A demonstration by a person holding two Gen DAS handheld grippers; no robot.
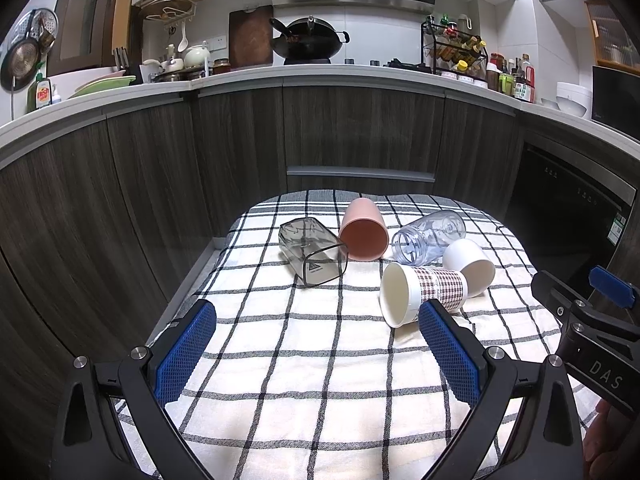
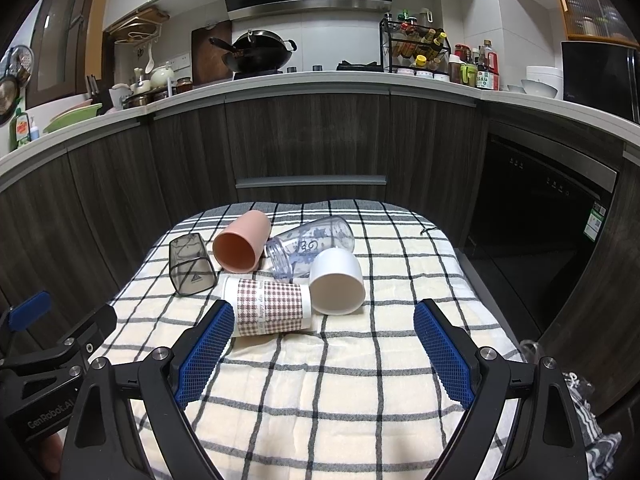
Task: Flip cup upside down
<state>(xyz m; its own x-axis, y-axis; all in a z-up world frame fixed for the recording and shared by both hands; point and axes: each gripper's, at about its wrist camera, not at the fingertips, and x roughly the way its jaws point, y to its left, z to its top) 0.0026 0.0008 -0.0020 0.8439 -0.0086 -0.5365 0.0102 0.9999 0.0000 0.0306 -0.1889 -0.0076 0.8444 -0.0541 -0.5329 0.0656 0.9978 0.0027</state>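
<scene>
Five cups on side, clustered on checked bench cloth. Nearest: houndstooth cup, touching white cup. Left gripper, right gripper — both agape, empty. Risk: cup probably rolls if nudged — neighbours crowd it.

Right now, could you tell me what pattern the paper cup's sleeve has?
Brown-and-white houndstooth check on the paper cup, clearest from the right wrist.
</scene>
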